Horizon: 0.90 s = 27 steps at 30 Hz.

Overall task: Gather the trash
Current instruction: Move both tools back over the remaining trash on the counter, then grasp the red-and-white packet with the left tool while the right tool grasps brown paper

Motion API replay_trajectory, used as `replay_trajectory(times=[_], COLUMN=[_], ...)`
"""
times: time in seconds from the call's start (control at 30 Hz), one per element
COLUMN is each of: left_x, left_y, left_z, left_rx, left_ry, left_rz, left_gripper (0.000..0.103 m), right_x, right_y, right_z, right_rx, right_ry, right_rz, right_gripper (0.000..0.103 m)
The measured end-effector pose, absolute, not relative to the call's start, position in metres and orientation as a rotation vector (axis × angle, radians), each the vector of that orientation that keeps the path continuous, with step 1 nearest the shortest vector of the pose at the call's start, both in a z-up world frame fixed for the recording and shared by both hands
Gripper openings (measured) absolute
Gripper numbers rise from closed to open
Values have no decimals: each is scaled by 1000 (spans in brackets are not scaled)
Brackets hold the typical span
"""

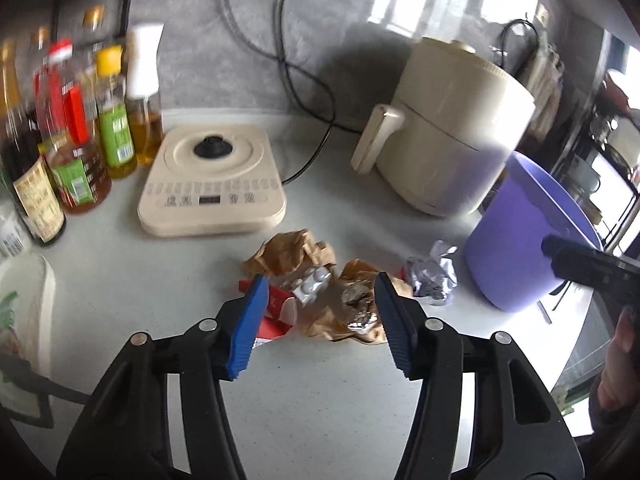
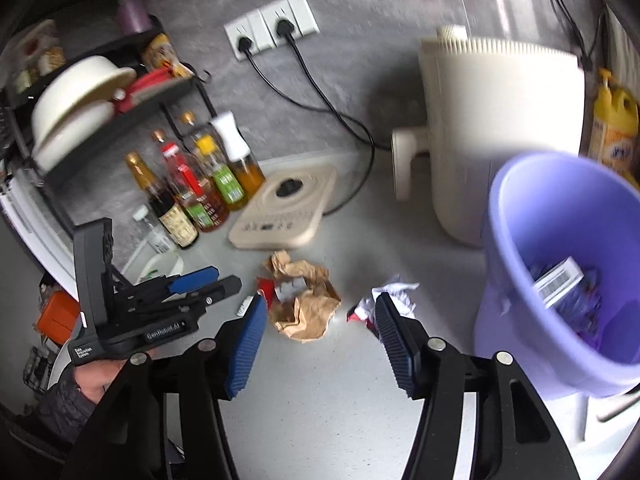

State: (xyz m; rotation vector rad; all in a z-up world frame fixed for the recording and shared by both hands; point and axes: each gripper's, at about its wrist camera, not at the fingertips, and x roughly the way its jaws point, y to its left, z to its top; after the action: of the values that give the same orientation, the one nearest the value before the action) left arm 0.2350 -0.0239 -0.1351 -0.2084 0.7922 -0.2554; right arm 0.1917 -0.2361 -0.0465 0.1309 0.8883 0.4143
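Left gripper low centre of frame, jaws partly apart, nothing clamped, blue pads flanking trash pile on grey counter: crumpled brown paper, pill blister pack, red wrapper, foil wad at right. Right gripper half spread, empty, above brown paper and white-red wrapper. Purple bin right of frame, packaging inside. Beige induction cooker, air fryer behind.

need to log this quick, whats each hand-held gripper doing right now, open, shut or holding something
left hand-held gripper: open, holding nothing, above the crumpled brown paper.
right hand-held gripper: open, holding nothing, beside the crumpled white wrapper.
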Motion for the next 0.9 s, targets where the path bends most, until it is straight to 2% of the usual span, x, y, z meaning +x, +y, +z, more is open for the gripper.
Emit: replay_trajectory(times=[0.2,0.3,0.43,0.5,0.53,0.63,0.7,0.9], left_x=[258,272,287,293,295,295,291,275], left_y=[-16,-15,-15,-16,-16,-11,-7,8], left_z=[-164,-183,-202,-206,-208,-210,-209,-198], left_rx=[-192,-178,-181,-177,-178,-207,-227,-279], left_ry=[881,941,979,991,1005,1024,1020,954], left_rz=[-262,-268,-266,-269,-274,-263,-269,-257], left_gripper=[55,60,60,51,40,30,28,27], right_x=[210,218,234,242,244,253,257,266], right_y=[-223,-217,-206,-197,-194,-185,-179,-163], right_z=[-73,-86,-103,-111,-113,-121,-126,-144], right_rx=[160,171,158,139,131,116,112,93], right_ry=[960,1000,1064,1098,1108,1144,1162,1221], right_rz=[361,351,349,363,370,386,392,412], right_gripper=[55,55,55,55,55,59,64,64])
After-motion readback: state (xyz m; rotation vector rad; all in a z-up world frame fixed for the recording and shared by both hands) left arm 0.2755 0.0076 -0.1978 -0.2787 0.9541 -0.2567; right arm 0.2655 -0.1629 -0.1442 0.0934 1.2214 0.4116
